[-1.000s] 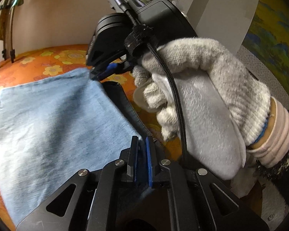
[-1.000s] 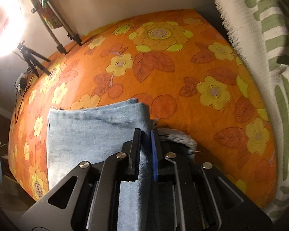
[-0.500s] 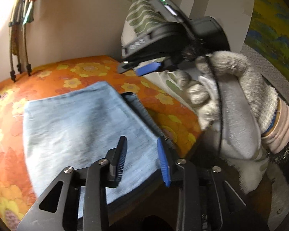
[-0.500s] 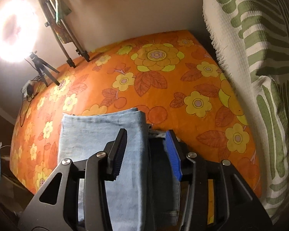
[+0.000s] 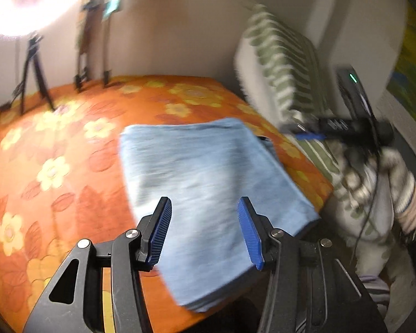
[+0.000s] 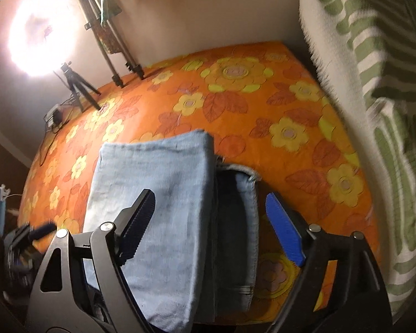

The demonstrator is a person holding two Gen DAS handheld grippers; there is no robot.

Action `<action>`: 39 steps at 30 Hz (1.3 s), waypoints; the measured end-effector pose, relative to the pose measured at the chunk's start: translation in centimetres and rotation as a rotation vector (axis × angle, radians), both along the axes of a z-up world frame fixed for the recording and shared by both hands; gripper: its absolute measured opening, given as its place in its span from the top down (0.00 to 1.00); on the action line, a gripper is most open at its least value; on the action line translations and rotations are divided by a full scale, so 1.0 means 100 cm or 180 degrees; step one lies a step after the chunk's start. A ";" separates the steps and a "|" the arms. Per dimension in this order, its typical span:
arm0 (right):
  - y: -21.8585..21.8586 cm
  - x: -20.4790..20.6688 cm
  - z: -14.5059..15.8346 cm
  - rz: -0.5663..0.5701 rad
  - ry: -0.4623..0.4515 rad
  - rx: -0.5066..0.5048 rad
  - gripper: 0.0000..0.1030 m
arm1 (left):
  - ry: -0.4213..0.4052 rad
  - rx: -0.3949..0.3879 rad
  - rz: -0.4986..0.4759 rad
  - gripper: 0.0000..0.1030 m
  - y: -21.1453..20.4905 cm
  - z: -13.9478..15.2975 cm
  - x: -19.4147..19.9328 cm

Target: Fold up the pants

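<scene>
The light blue denim pants (image 5: 208,183) lie folded into a flat stack on the orange flowered bed cover (image 5: 69,152). They also show in the right wrist view (image 6: 166,216), with a darker inner layer along the right side. My left gripper (image 5: 205,233) is open and empty, raised above the near edge of the stack. My right gripper (image 6: 210,227) is open and empty, raised above the stack's near end. In the left wrist view the right gripper (image 5: 344,127) is held off to the right by a gloved hand (image 5: 374,194).
A green and white striped blanket (image 6: 374,83) lies along the right side of the bed. A bright ring light on a tripod (image 6: 38,27) and other stands (image 6: 111,41) are at the far left by the wall.
Both grippers have opened and let go of the pants, then pulled back and up from the stack. The folded pants stay flat on the bed.
</scene>
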State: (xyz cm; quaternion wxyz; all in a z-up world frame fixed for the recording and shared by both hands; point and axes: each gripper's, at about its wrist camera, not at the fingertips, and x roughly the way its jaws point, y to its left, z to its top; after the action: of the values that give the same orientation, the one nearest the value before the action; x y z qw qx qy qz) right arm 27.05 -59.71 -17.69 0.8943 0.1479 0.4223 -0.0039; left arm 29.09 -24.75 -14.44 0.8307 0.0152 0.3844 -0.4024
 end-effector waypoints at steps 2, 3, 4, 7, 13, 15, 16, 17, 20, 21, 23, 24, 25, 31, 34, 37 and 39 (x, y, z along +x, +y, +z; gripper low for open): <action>-0.001 0.001 -0.010 0.0036 0.0072 0.0098 0.05 | 0.0091 -0.0006 0.0074 0.53 0.006 -0.006 0.013; 0.000 0.002 -0.016 0.0028 0.0102 0.0106 0.05 | 0.0121 0.0017 0.0114 0.53 0.007 -0.008 0.019; 0.000 0.003 -0.022 0.0021 0.0138 0.0091 0.05 | 0.0160 0.0040 0.0155 0.53 0.009 -0.012 0.025; 0.003 0.008 -0.039 0.0011 0.0244 0.0068 0.05 | 0.0312 0.0061 0.0196 0.53 0.010 -0.023 0.041; 0.004 0.019 -0.063 0.0049 0.0351 0.0049 0.05 | 0.0550 0.0015 0.0257 0.53 0.009 -0.041 0.061; 0.001 0.021 -0.067 0.0040 0.0342 0.0014 0.05 | 0.0620 -0.0007 0.0284 0.53 0.009 -0.046 0.065; 0.000 0.022 -0.068 0.0049 0.0340 0.0039 0.05 | 0.0658 -0.0015 0.0301 0.53 0.008 -0.049 0.067; -0.002 0.022 -0.069 0.0065 0.0337 0.0074 0.05 | 0.0684 -0.0019 0.0309 0.53 0.006 -0.051 0.069; -0.006 0.024 -0.073 0.0108 0.0312 0.0142 0.05 | 0.0701 0.0007 0.0304 0.53 0.002 -0.056 0.072; -0.007 0.024 -0.074 0.0120 0.0314 0.0153 0.05 | 0.0702 0.0014 0.0307 0.53 0.001 -0.057 0.073; -0.007 0.026 -0.077 0.0140 0.0323 0.0180 0.05 | 0.0720 0.0016 0.0309 0.53 -0.001 -0.058 0.075; -0.007 0.028 -0.079 0.0156 0.0333 0.0199 0.05 | 0.0730 0.0015 0.0311 0.53 -0.002 -0.059 0.076; -0.007 0.029 -0.081 0.0161 0.0341 0.0219 0.05 | 0.0740 0.0014 0.0313 0.53 -0.003 -0.060 0.076; -0.008 0.034 -0.087 0.0233 0.0302 0.0328 0.06 | 0.0781 0.0014 0.0317 0.53 -0.007 -0.067 0.081; -0.006 0.035 -0.086 0.0307 0.0264 0.0353 0.19 | 0.0814 -0.0017 0.0342 0.53 -0.008 -0.070 0.084; -0.001 0.035 -0.085 0.0369 0.0253 0.0425 0.32 | 0.0832 -0.0053 0.0365 0.53 -0.009 -0.072 0.087; 0.002 0.035 -0.086 0.0390 0.0248 0.0458 0.39 | 0.0818 -0.0070 0.0372 0.52 -0.009 -0.073 0.086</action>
State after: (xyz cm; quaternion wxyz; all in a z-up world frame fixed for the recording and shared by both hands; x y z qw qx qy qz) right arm 30.53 -59.56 -26.26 0.8628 0.1854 0.4642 0.0754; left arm 37.72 -25.67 -21.72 0.7967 -0.0680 0.4835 -0.3562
